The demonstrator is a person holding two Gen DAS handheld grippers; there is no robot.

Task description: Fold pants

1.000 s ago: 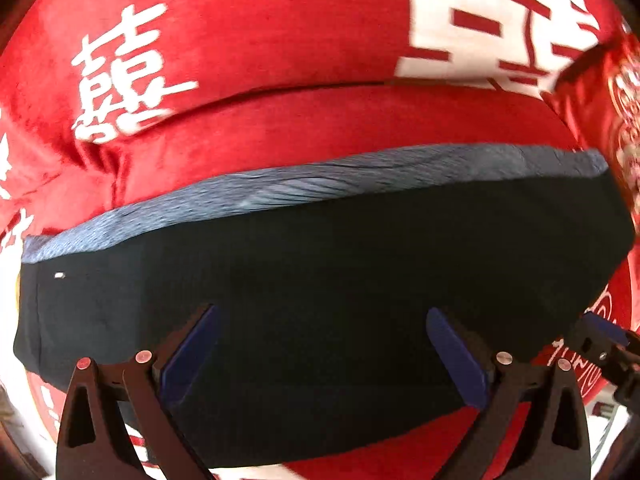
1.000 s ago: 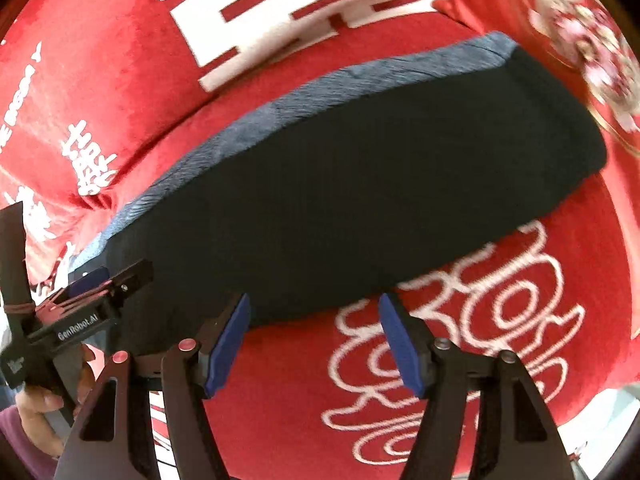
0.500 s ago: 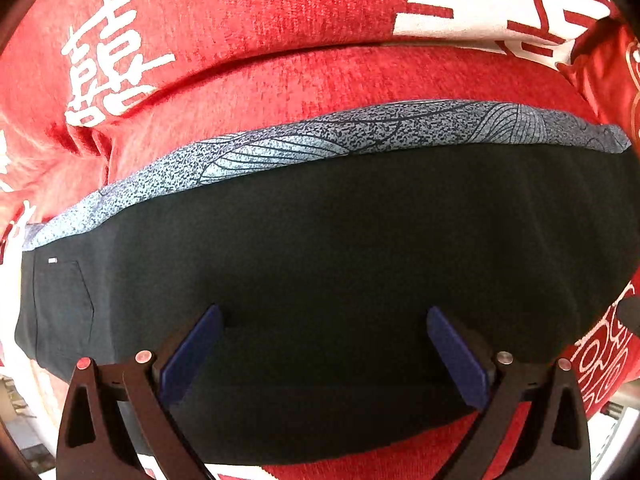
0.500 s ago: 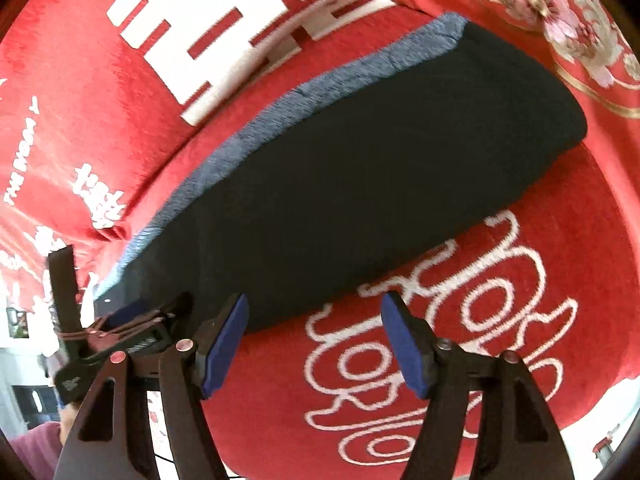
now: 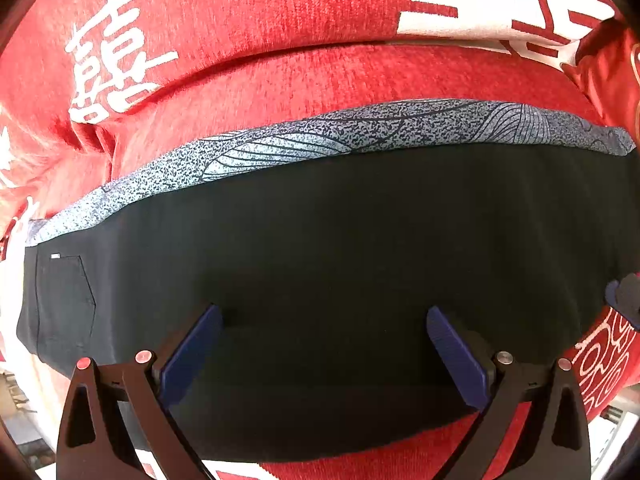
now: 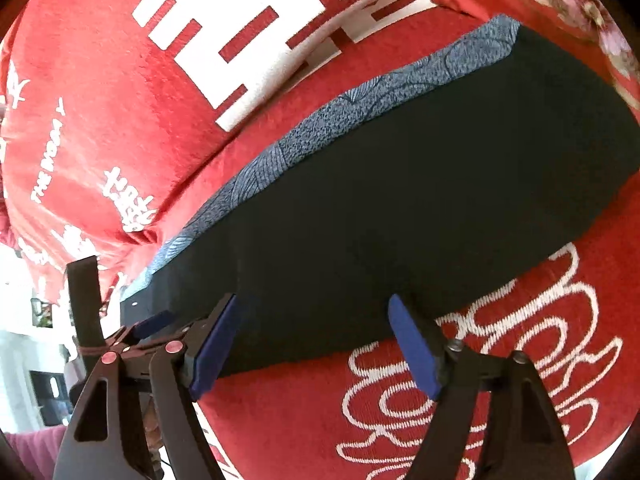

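Observation:
Folded black pants (image 5: 340, 240) with a grey patterned band (image 5: 360, 132) along their far edge lie flat across a red sofa seat (image 5: 320, 76). A back pocket (image 5: 64, 300) shows at their left end. My left gripper (image 5: 323, 314) is open over the near half of the pants, nothing pinched. In the right wrist view the pants (image 6: 400, 200) run diagonally. My right gripper (image 6: 314, 300) is over their near edge with its jaws opening, the fabric edge beneath the fingertips and not pressed. The left gripper (image 6: 152, 326) sits just left of it.
The sofa backrest (image 6: 120, 80) with large white characters rises behind the pants. A red floral cushion (image 6: 580, 0) lies at the far right end. White looping script (image 6: 500, 360) marks the seat's front. A person's pink sleeve (image 6: 32, 448) shows at lower left.
The right gripper's fingers have spread wider and tilted down toward the pants' near edge. In the left wrist view the band has sharpened and the right gripper slid almost out at the right.

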